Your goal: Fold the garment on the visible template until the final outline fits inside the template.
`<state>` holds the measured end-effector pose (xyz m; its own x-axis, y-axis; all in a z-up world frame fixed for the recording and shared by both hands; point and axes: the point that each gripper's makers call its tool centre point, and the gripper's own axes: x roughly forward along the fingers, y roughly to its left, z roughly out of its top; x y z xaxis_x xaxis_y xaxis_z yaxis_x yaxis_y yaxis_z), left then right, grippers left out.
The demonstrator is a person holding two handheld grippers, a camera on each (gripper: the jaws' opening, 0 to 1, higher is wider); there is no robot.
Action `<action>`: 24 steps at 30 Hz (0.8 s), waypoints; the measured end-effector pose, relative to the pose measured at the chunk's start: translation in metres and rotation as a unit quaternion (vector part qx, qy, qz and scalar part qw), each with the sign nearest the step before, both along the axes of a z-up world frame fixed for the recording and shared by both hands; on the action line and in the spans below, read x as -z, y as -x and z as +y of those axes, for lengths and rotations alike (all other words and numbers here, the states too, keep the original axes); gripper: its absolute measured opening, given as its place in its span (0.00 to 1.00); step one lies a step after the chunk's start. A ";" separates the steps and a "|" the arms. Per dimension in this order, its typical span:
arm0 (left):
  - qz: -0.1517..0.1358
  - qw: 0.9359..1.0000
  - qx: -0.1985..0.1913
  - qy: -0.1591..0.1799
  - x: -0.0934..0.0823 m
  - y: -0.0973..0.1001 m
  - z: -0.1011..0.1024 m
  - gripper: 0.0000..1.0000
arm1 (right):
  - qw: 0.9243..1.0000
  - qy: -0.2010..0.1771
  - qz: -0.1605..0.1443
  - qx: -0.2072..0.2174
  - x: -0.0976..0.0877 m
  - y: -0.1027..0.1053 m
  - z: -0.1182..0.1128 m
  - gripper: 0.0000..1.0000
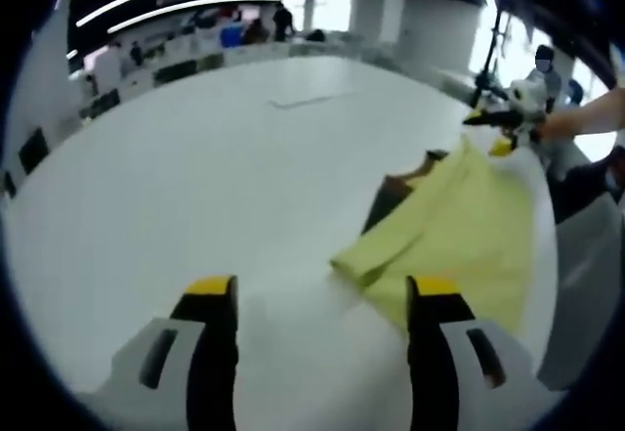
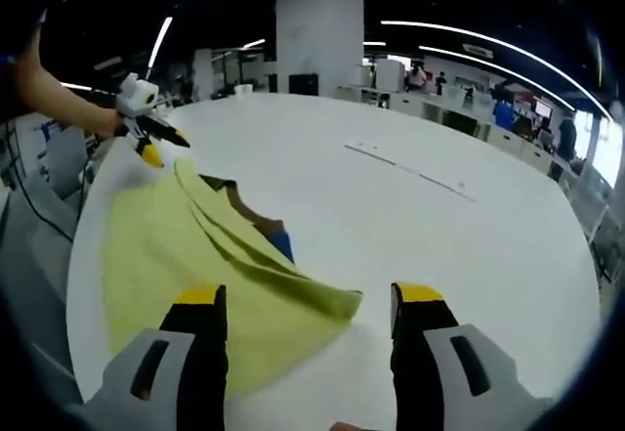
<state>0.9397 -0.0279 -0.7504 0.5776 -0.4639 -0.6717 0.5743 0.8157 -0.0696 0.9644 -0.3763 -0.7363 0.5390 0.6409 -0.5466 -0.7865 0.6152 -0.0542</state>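
The big white table (image 1: 244, 157) is taking most of both views, and the yellow garment (image 2: 176, 255) is lying on it near the table edge, rumpled, with a loose fold running along it. A dark piece (image 2: 264, 228), brown and blue, is showing from under the garment; I am judging it may be the template, but I cannot tell.

The right gripper (image 2: 310, 294) is hovering with jaws wide, over the near corner of the garment and holding nothing. The left gripper (image 1: 320, 284) is also standing wide and empty, over bare table just beside the garment.

The folding is looking only begun: the outline is reaching well past the dark piece. The next move is calling for both grippers to pinch edges and bring them inward.
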 end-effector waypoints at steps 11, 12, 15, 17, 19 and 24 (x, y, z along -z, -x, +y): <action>-0.003 1.000 -0.006 -0.021 0.004 -0.013 0.004 0.58 | 1.000 0.008 -0.006 -0.005 0.006 -0.008 0.002 0.66; -0.003 1.000 -0.007 -0.023 0.005 -0.014 0.004 0.58 | 1.000 0.010 -0.009 -0.005 0.007 -0.009 0.003 0.65; -0.003 1.000 -0.006 -0.026 0.007 -0.016 0.004 0.56 | 1.000 0.012 -0.013 -0.007 0.008 -0.011 0.004 0.63; -0.002 1.000 -0.003 -0.027 0.008 -0.016 0.003 0.54 | 1.000 0.008 -0.009 -0.009 0.009 -0.011 0.006 0.63; -0.001 0.999 -0.002 -0.032 0.010 -0.016 0.003 0.52 | 1.000 0.012 -0.011 -0.014 0.011 -0.011 0.007 0.62; 0.000 1.000 -0.006 -0.029 0.009 -0.019 0.003 0.44 | 0.999 0.017 -0.022 -0.016 0.012 -0.017 0.006 0.57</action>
<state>0.9586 -0.0250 -0.7591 0.5833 -0.4177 -0.6967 0.5650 0.8248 -0.0214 0.9811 -0.3700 -0.7484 0.5428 0.6390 -0.5451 -0.8016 0.5878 -0.1092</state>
